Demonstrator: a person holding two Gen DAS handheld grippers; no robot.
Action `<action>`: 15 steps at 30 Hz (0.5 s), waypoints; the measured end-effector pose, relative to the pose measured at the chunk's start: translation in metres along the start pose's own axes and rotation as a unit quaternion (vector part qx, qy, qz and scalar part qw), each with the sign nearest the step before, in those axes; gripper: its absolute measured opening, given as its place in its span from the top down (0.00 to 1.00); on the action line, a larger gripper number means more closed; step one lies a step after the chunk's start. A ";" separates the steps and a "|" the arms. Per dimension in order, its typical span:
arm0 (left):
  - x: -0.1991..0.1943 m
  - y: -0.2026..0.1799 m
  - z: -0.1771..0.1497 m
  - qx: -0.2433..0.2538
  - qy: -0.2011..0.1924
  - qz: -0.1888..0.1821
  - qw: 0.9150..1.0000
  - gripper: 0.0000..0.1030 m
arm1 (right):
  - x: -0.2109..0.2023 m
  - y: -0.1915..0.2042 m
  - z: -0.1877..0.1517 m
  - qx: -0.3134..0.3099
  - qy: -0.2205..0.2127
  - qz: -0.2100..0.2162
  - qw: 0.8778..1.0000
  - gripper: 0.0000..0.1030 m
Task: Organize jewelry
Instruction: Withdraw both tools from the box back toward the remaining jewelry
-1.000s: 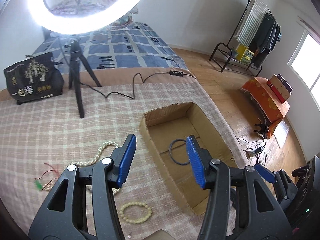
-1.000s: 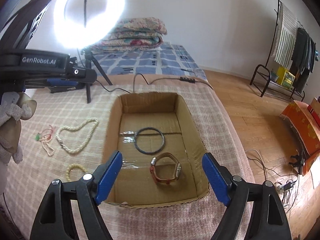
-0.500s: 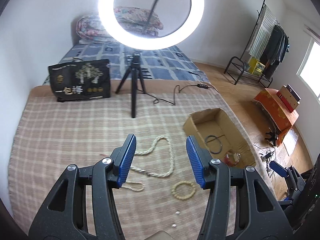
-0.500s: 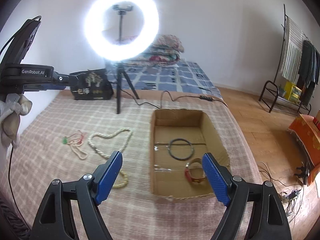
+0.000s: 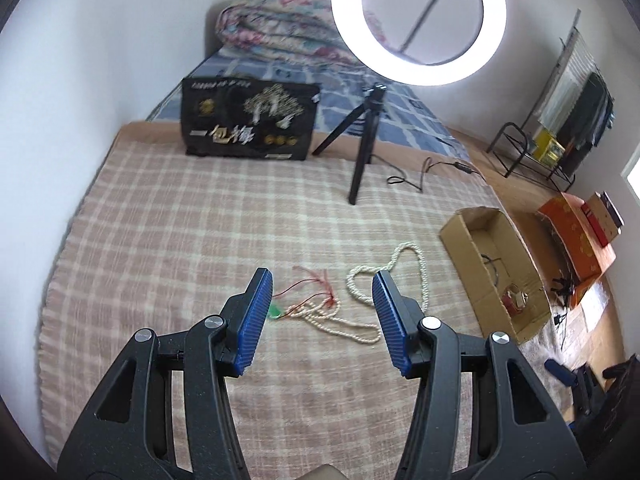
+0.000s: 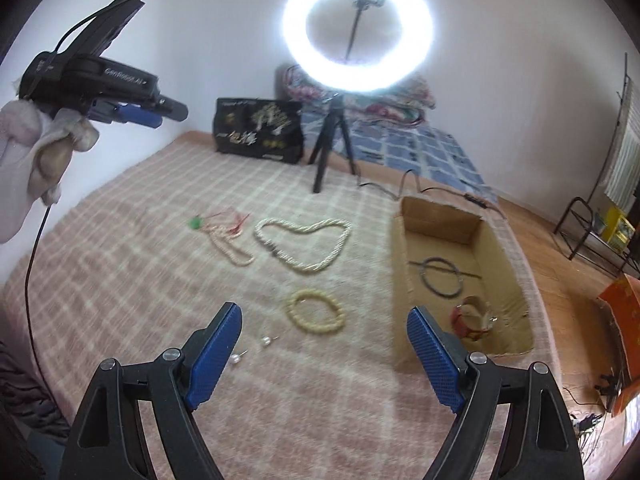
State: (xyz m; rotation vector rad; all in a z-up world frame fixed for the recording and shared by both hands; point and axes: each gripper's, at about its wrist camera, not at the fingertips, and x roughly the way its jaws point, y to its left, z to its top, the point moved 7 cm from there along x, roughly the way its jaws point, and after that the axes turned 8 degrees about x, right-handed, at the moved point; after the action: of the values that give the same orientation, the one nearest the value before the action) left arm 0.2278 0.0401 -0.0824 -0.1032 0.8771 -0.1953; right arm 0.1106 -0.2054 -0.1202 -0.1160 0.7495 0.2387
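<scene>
Fingers of both the left gripper (image 5: pixel 322 322) and right gripper (image 6: pixel 324 354) stand released and empty, with a ring and watch already in the box (image 6: pixel 500 248) to their right, while necklaces (image 6: pixel 304 246), bracelet (image 6: pixel 316 312) and earrings (image 6: pixel 250 350) remain ahead.

White walls enclose a bed under a pink checked blanket (image 5: pixel 192 240), with a blue patchwork cover (image 6: pixel 420 148) and folded floral quilts (image 5: pixel 280 24) at the far end. A lit ring light (image 6: pixel 358 28) stands on a black tripod (cable trailing right). Right, over wooden floor (image 6: pixel 560 280), stands a clothes rack (image 5: pixel 568 100).
</scene>
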 end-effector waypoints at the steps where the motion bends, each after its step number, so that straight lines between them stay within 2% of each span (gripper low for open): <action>1: 0.004 0.009 -0.002 -0.014 0.006 -0.002 1.000 0.48 | 0.003 0.003 -0.003 0.002 0.008 0.005 1.000 0.16; 4: 0.016 0.028 -0.006 -0.042 0.013 0.005 0.999 0.48 | 0.012 0.009 -0.013 0.012 0.028 0.017 0.999 0.16; 13: 0.072 0.054 -0.036 -0.093 0.084 -0.003 0.992 0.49 | 0.039 0.012 -0.038 0.056 0.064 0.052 0.995 0.24; 15: 0.082 0.055 -0.040 -0.096 0.093 0.000 0.991 0.49 | 0.048 0.014 -0.046 0.070 0.080 0.066 0.992 0.35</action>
State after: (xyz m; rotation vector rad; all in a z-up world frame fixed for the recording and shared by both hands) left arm 0.2547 0.0757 -0.1791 -0.2673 1.0818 -0.1220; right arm 0.1107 -0.1927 -0.1869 0.0474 0.9319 0.3038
